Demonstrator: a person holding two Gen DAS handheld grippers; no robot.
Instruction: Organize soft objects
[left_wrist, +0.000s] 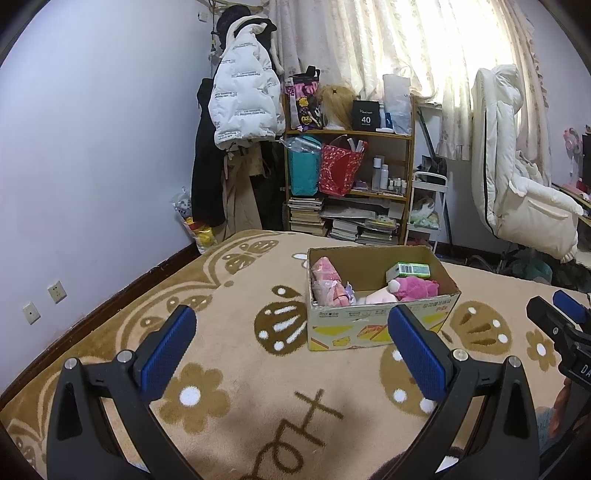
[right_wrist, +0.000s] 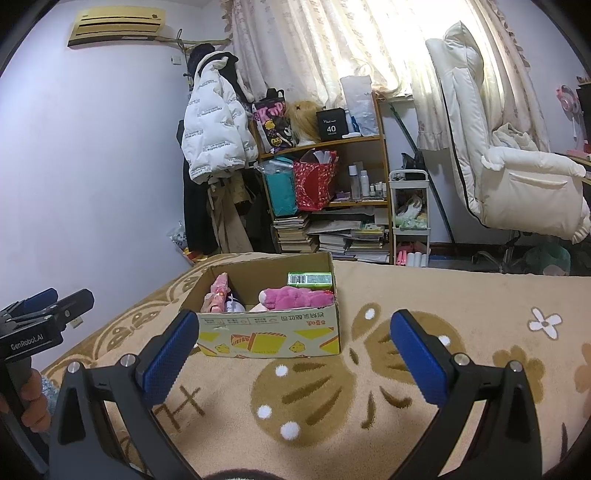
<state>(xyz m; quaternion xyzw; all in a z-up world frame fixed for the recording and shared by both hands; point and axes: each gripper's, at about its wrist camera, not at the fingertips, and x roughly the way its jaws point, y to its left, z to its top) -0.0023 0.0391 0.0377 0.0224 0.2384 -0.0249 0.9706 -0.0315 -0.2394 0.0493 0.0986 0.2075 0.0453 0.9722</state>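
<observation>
An open cardboard box (left_wrist: 380, 325) stands on the beige patterned blanket (left_wrist: 236, 317); it also shows in the right wrist view (right_wrist: 273, 332). Inside lie a pink plush toy (left_wrist: 415, 288), pink wrapped soft items (left_wrist: 327, 282) and a green packet (left_wrist: 408, 270). The plush (right_wrist: 295, 297), the pink items (right_wrist: 218, 293) and the packet (right_wrist: 309, 278) show in the right wrist view too. My left gripper (left_wrist: 291, 332) is open and empty, short of the box. My right gripper (right_wrist: 295, 336) is open and empty, just in front of the box.
A wooden shelf (left_wrist: 349, 177) with bags, bottles and stacked books stands against the far wall. A white jacket (left_wrist: 242, 96) hangs at its left. A cream padded chair (left_wrist: 517, 173) is at the right. The blanket's left edge drops to the wall (left_wrist: 92, 166).
</observation>
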